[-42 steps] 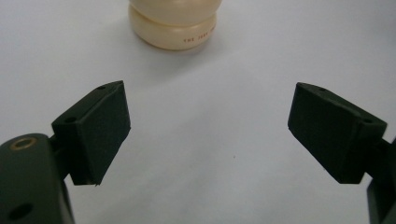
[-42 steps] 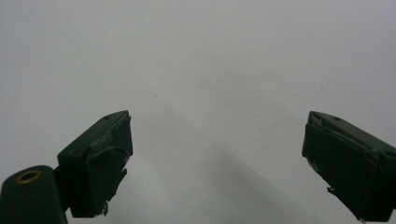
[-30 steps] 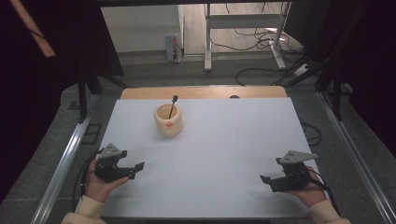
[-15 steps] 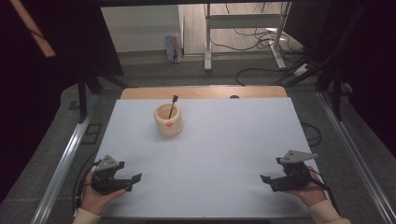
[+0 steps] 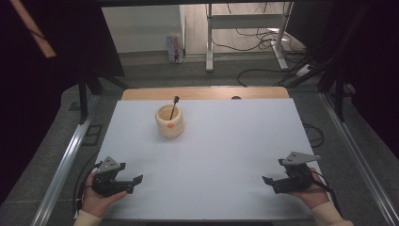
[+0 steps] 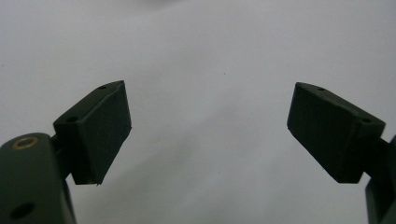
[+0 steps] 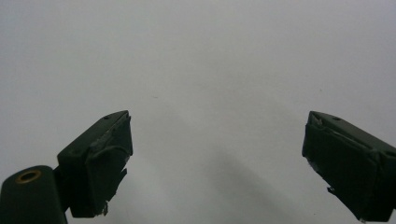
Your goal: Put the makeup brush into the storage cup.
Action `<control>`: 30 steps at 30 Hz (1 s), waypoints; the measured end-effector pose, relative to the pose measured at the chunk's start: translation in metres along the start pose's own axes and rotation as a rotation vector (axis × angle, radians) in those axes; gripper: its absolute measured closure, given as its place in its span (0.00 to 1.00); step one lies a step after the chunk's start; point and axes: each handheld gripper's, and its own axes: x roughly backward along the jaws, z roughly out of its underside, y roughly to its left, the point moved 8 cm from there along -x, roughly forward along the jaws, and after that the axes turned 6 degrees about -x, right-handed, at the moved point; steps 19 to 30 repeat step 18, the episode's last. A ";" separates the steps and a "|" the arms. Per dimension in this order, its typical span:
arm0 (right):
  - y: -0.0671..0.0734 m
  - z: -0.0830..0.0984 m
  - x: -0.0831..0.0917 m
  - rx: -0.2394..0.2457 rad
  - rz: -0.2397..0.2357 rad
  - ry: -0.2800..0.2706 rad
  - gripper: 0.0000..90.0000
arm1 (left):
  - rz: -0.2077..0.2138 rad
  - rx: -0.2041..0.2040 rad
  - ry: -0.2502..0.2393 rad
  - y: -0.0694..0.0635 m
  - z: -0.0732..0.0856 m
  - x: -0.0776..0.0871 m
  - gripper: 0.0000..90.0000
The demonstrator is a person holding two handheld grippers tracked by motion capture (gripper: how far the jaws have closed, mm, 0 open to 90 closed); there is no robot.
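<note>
1. Cup: one pale, cream-coloured round cup, standing upright on the white table, far half, left of centre. Small orange mark on its near face.
2. One thin dark stick stands in the cup, leaning to the right, its tip above the rim. Cannot tell what it is: stirrer, brush or spoon.
3. Handling, my guess: cup looks rigid and thick-walled, could be ceramic or wood. Probably light to moderate in weight, smooth and maybe slippery. If ceramic, it chips on a drop.
4. Hold point, my guess: pinch one wall over the rim on the side away from the stick, or span the body if the jaws reach. Stick is light and loose, so it will rattle or tip if the cup tilts.
5. Left gripper: near-left corner of the table, jaws wide apart, nothing between them, white surface in the left gripper view.
6. Right gripper: near-right corner, jaws also spread and empty.
7. Both grippers sit well apart from the cup.
8. Count: one cup, one stick, two grippers.
</note>
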 end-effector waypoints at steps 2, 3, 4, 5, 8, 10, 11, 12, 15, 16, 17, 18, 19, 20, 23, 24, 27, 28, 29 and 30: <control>0.000 0.000 0.000 0.001 0.000 -0.001 0.09 | 0.001 -0.003 0.001 0.000 0.000 0.000 0.16; 0.000 0.000 0.000 0.001 0.000 -0.001 0.09 | 0.000 -0.005 0.002 0.000 0.000 0.000 0.16; 0.000 0.000 0.000 0.002 0.001 -0.001 0.09 | -0.001 -0.006 0.002 0.000 0.000 0.000 0.16; 0.000 0.000 0.000 0.002 0.001 -0.001 0.09 | -0.001 -0.005 0.003 0.000 0.000 0.000 0.16; 0.000 0.000 0.000 0.003 0.003 -0.001 0.09 | 0.001 -0.002 0.002 0.000 0.000 0.000 0.16; -0.001 0.000 0.000 0.003 0.003 0.000 0.09 | 0.001 -0.003 0.000 -0.001 -0.001 0.000 0.16; -0.001 0.000 0.001 0.002 0.003 -0.001 0.09 | 0.001 -0.004 0.000 -0.001 -0.001 0.000 0.16; -0.001 0.000 0.001 0.002 0.004 -0.001 0.09 | 0.001 -0.006 0.000 -0.001 -0.001 0.000 0.16; -0.001 -0.001 0.002 -0.005 0.002 -0.008 0.09 | 0.002 -0.004 -0.002 -0.001 -0.002 0.000 0.16; -0.001 -0.001 0.002 -0.008 0.003 -0.012 0.09 | 0.000 -0.003 -0.001 -0.001 -0.003 0.000 0.16; -0.002 -0.002 0.003 -0.009 0.002 -0.018 0.09 | -0.002 -0.002 -0.002 -0.001 -0.003 0.000 0.16; -0.002 -0.002 0.003 -0.009 0.002 -0.018 0.09 | -0.002 -0.002 -0.002 -0.001 -0.003 0.000 0.16; -0.002 -0.002 0.003 -0.009 0.002 -0.018 0.09 | -0.002 -0.002 -0.002 -0.001 -0.003 0.000 0.16; -0.002 -0.002 0.003 -0.009 0.002 -0.018 0.09 | -0.002 -0.002 -0.002 -0.001 -0.003 0.000 0.16; -0.002 -0.002 0.003 -0.009 0.002 -0.018 0.09 | -0.002 -0.002 -0.002 -0.001 -0.003 0.000 0.16; -0.002 -0.002 0.003 -0.009 0.002 -0.018 0.09 | -0.002 -0.002 -0.002 -0.001 -0.003 0.000 0.16; -0.002 -0.002 0.003 -0.009 0.002 -0.018 0.09 | -0.002 -0.002 -0.002 -0.001 -0.003 0.000 0.16; -0.002 -0.002 0.003 -0.009 0.002 -0.018 0.09 | -0.002 -0.002 -0.002 -0.001 -0.003 0.000 0.16; -0.002 -0.002 0.003 -0.009 0.002 -0.018 0.09 | -0.002 -0.002 -0.002 -0.001 -0.003 0.000 0.16; -0.002 -0.002 0.003 -0.009 0.002 -0.018 0.09 | -0.002 -0.002 -0.002 -0.001 -0.003 0.000 0.16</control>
